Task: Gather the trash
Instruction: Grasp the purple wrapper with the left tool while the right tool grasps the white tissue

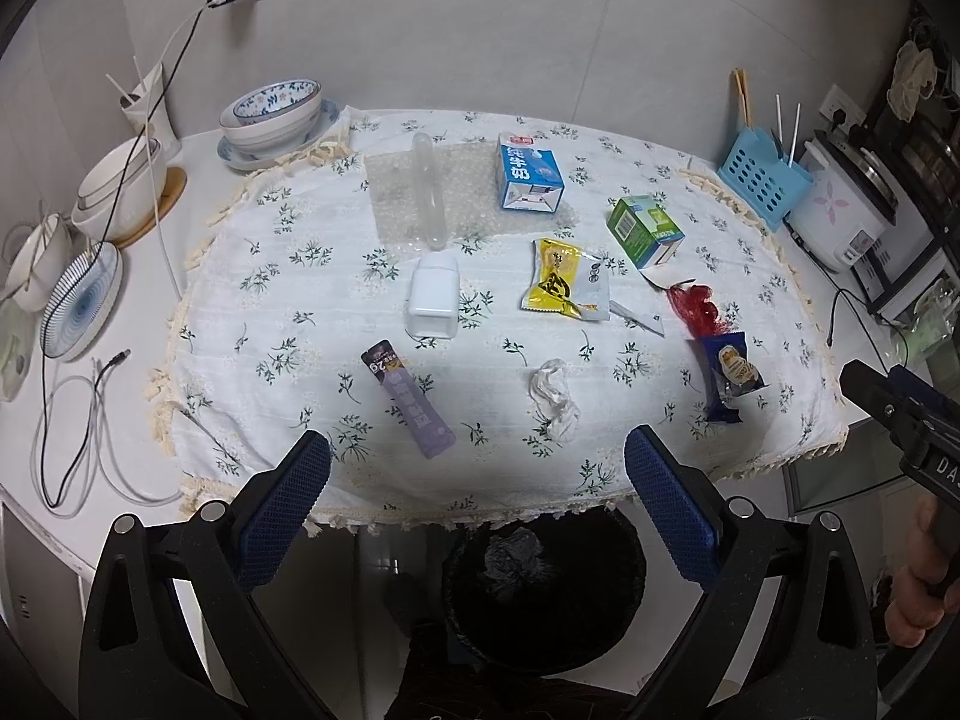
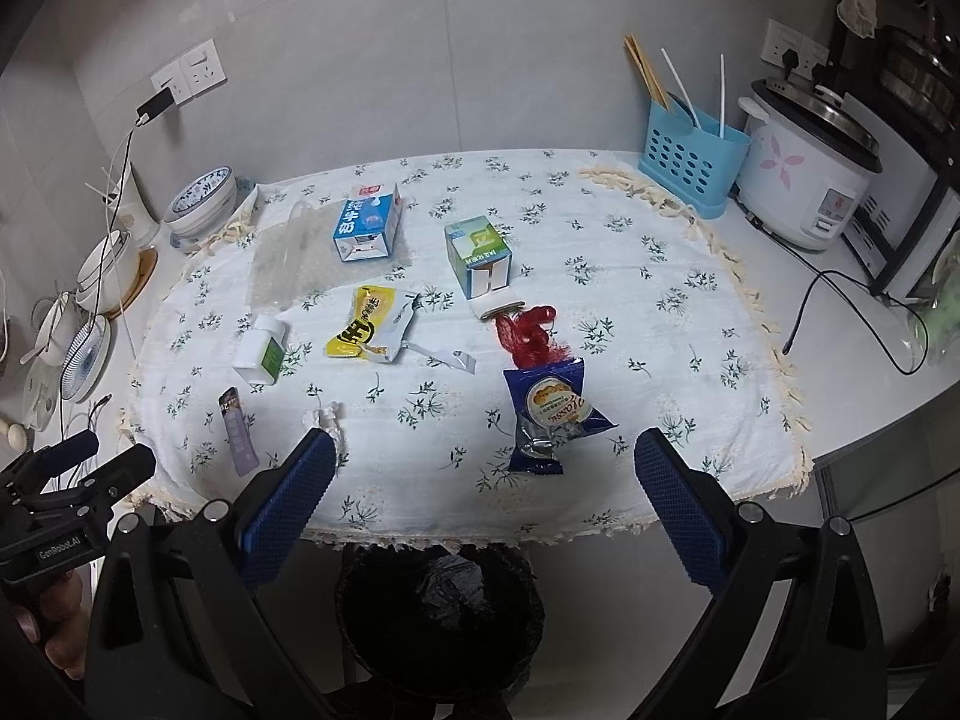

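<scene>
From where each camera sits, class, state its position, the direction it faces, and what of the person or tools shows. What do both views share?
Left wrist: rides the left tongs, held open before the table's near edge, facing the floral white tablecloth; the right tongs and a hand show at right.
Right wrist: rides the right tongs, open, further right, facing likewise; the left tongs show at left.
Shared: blue milk carton, yellow snack wrapper, black round bin.

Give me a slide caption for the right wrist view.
Open right gripper above the bin, facing a floral tablecloth strewn with snack wrappers, cartons and a white bottle.
</scene>
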